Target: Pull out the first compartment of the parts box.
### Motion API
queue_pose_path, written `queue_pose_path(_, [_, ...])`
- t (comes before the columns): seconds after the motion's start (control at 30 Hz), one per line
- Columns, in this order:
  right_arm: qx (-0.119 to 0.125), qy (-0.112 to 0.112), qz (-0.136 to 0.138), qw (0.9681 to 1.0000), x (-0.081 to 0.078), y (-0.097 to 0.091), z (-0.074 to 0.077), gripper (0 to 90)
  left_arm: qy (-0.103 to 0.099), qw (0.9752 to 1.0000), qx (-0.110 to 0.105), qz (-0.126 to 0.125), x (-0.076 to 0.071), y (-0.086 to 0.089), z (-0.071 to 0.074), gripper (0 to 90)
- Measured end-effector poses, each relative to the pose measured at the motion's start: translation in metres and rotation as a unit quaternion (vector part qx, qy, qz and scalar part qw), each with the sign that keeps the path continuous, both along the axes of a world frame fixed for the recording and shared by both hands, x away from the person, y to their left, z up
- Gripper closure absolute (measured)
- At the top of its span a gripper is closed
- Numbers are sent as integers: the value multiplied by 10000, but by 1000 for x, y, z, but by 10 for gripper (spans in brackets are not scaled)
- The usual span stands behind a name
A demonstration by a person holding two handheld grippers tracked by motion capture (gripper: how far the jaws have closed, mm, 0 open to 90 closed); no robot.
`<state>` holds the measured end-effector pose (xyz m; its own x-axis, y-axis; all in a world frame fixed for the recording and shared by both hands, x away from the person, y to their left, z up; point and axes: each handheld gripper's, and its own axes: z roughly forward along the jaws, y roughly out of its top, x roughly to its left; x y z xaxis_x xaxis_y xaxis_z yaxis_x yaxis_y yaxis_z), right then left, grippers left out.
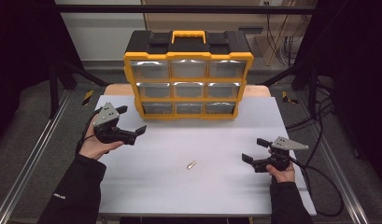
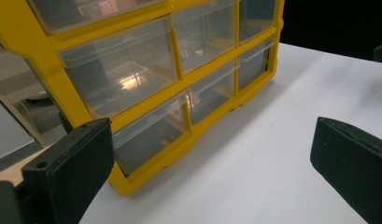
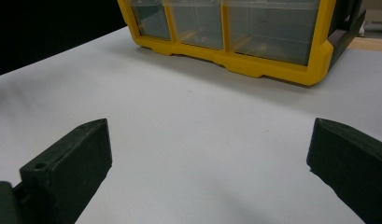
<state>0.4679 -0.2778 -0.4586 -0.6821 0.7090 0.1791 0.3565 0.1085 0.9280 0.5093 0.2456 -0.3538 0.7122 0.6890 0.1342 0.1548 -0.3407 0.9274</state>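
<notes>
Left tongs [image 1: 131, 119]: jaws spread wide, released, nothing between them and nothing touched. Held above the counter [image 1: 146, 182] at its left side, just in front of the lower left corner of the drawer cabinet [image 1: 187, 74]. In the left gripper view the jaws frame the cabinet's bottom row of clear drawers [image 2: 151, 135] and bare counter surface [image 2: 254, 168].

Right tongs [image 1: 254, 150]: jaws likewise wide apart, released, empty. Held above the counter at its right side, well apart from the cabinet. The right gripper view looks across bare white surface [image 3: 198, 140] toward the cabinet's bottom edge [image 3: 268, 70].

Small brass-coloured cylinder [image 1: 191, 164]: lies alone on the counter between the two tongs, nearer the front edge, touching neither.

Cabinet: yellow frame, black top with yellow handle [image 1: 188, 35], three rows of three transparent drawers, standing upright at the back of the counter, front facing the person.

Writing: a small pale mark on the left sleeve [image 1: 59, 197], too small to read. No legible brand on cabinet or tongs.
</notes>
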Motion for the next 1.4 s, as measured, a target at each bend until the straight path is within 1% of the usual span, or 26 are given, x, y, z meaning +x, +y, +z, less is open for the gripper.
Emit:
queue_pose_path(0.13, [2, -6, 1, 10000, 0, 0, 0, 8, -13, 10000, 47, 12, 2, 0, 5, 0])
queue_pose_path(0.4, [-3, -6, 2, 10000, 0, 0, 0, 7, -91, 9997, 240, -24, 5, -4, 14, 0])
queue_pose_path(0.63, [6, -12, 0, 10000, 0, 0, 0, 8, -141, 9992, 364, -49, 7, -6, 20, 0])
queue_pose_path(0.77, [8, -12, -2, 10000, 0, 0, 0, 8, -176, 9992, 364, -41, 8, -6, 24, 0])
queue_pose_path(0.87, [-1, -17, 3, 10000, 0, 0, 0, 8, -189, 9989, 430, -27, 9, -5, 26, 0])
queue_pose_path(0.97, [-1, -14, 2, 10000, 0, 0, 0, 8, -203, 9989, 420, -12, 11, -5, 28, 0])
queue_pose_path(1.0, [-8, -12, 4, 10000, 0, 0, 0, 8, -258, 9987, 448, -5, 11, -4, 29, 0])
queue_pose_path(1.07, [-4, -1, 5, 10000, 0, 0, 0, 8, -214, 9986, 485, -5, 12, -5, 31, 0])
queue_pose_path(1.17, [-9, -1, 0, 10000, 0, 0, 0, 8, -233, 9982, 544, -26, 12, -6, 34, 0])
queue_pose_path(1.4, [-10, 0, 5, 10000, 0, 0, 0, 8, -291, 9977, 605, -51, 13, -8, 41, 0])
